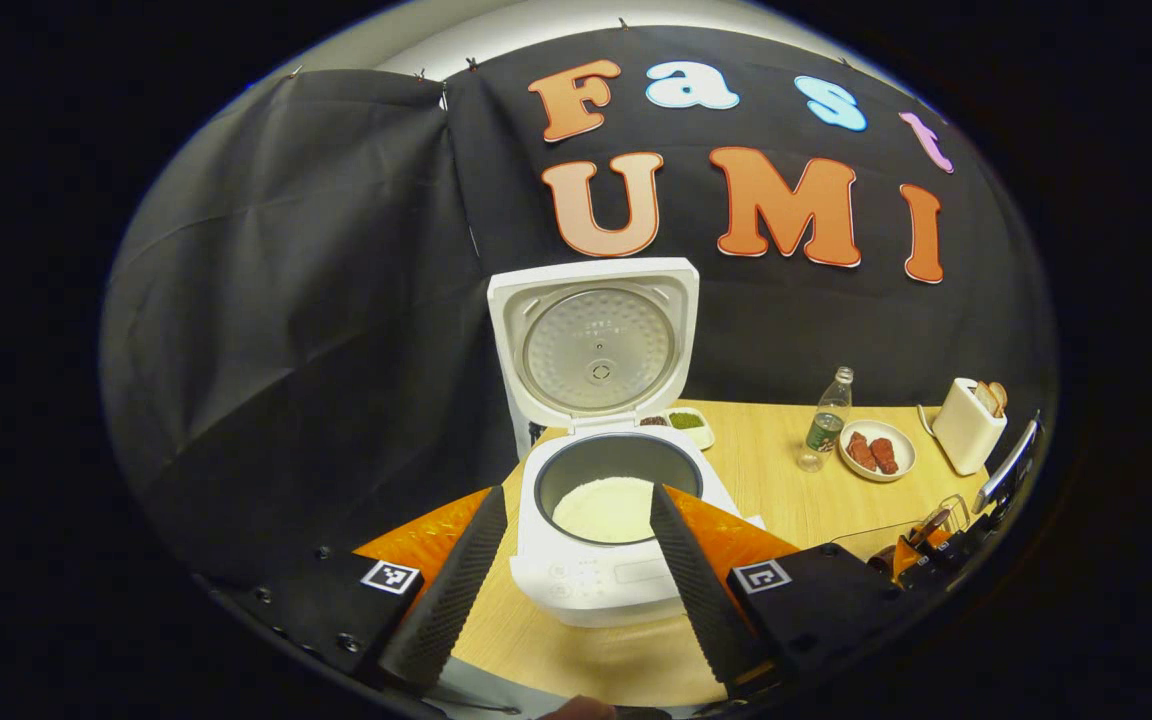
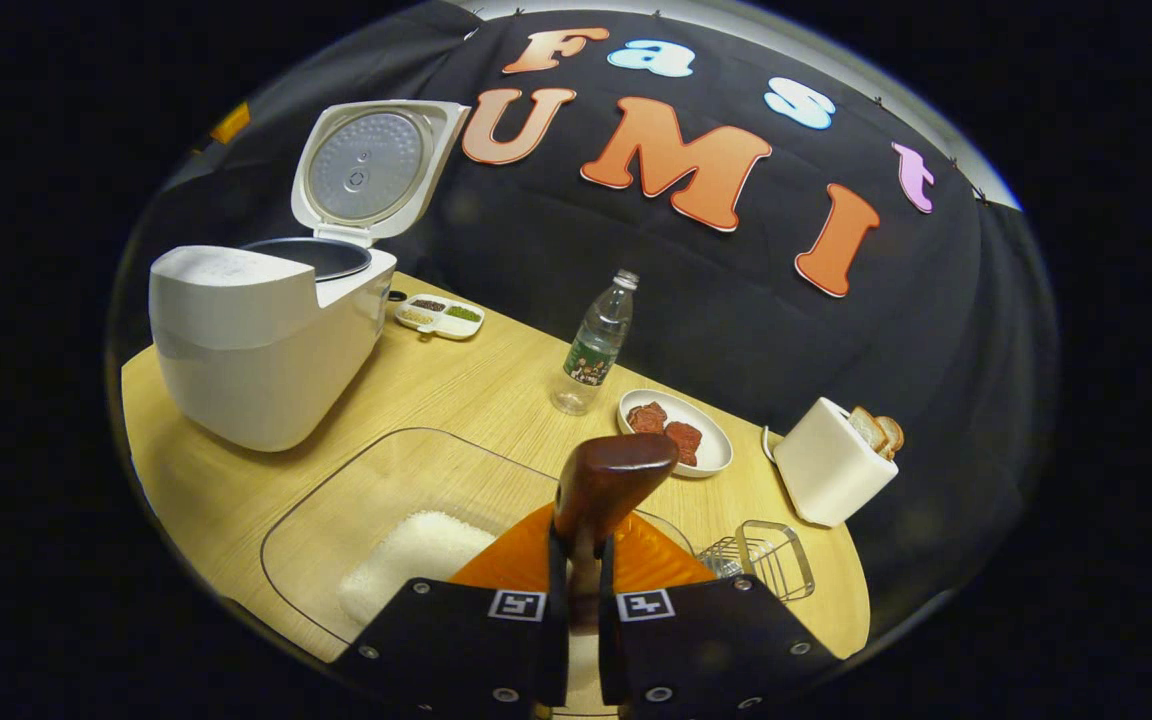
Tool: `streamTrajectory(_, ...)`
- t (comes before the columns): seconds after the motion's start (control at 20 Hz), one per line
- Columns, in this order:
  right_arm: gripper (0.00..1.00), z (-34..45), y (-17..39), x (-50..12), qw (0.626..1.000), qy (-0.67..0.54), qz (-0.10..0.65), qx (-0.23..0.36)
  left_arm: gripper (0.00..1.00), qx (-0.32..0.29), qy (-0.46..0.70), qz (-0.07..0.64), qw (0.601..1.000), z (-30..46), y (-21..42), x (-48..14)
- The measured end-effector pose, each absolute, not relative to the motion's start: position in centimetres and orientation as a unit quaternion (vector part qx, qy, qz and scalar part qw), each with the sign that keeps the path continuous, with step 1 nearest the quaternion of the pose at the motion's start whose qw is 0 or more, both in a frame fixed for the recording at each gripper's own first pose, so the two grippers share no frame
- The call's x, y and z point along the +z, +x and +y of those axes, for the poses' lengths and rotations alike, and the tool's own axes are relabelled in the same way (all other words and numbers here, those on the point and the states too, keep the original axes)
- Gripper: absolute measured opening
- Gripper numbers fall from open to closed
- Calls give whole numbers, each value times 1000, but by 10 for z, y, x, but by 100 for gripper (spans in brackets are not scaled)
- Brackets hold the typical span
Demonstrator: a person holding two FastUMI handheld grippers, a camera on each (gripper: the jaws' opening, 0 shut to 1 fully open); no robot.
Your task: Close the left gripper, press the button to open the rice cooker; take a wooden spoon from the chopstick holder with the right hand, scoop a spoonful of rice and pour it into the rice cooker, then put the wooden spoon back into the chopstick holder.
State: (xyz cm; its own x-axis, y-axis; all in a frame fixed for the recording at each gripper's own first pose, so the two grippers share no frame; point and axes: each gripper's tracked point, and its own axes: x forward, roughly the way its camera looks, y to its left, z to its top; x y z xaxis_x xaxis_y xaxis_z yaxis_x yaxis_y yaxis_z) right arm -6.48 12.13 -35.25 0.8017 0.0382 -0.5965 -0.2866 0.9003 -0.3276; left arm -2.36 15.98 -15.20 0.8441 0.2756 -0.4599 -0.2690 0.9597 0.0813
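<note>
The white rice cooker (image 1: 606,575) stands close in front of my left gripper (image 1: 578,495) with its lid (image 1: 596,340) raised upright. White rice (image 1: 604,508) lies in its inner pot. My left gripper is open, its fingers spread to either side of the pot and holding nothing. My right gripper (image 2: 581,550) is shut on the handle of the wooden spoon (image 2: 611,475), which sticks up between the fingers with its dark bowl end on top. Below it sits a clear dish (image 2: 336,500) with a heap of rice (image 2: 416,560). The wire chopstick holder (image 2: 766,560) stands just to the right. The rice cooker (image 2: 256,350) is at the far left.
On the wooden table (image 2: 476,390) stand a plastic bottle (image 2: 596,345), a plate of red meat (image 2: 676,430), a white toaster with bread (image 2: 831,460) and a small divided dish of seasonings (image 2: 441,315). The black cloth wall closes off the back.
</note>
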Motion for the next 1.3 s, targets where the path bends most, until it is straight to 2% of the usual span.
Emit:
streamTrajectory(0.2, 12, 148, -81, -346, 927, -185, 299, 130, 99, 141, 22, 246, 959, 169, -25, -154)
streamTrajectory(0.35, 12, 166, -97, -339, 925, -117, 329, 153, 99, 137, 16, 252, 958, 171, -23, -159)
streamTrajectory(0.5, 12, 184, -109, -339, 914, -10, 378, 150, 99, 126, 3, 262, 957, 168, -21, -165)
streamTrajectory(0.7, 12, 183, -105, -340, 901, 35, 409, 142, 98, 113, 7, 262, 958, 169, -16, -168)
streamTrajectory(0.95, 12, 176, -96, -353, 857, 152, 475, 127, 98, 114, 3, 263, 958, 179, -16, -171)
streamTrajectory(1.3, 12, 155, -86, -366, 791, 327, 511, 84, 99, 127, 2, 263, 957, 191, -23, -176)
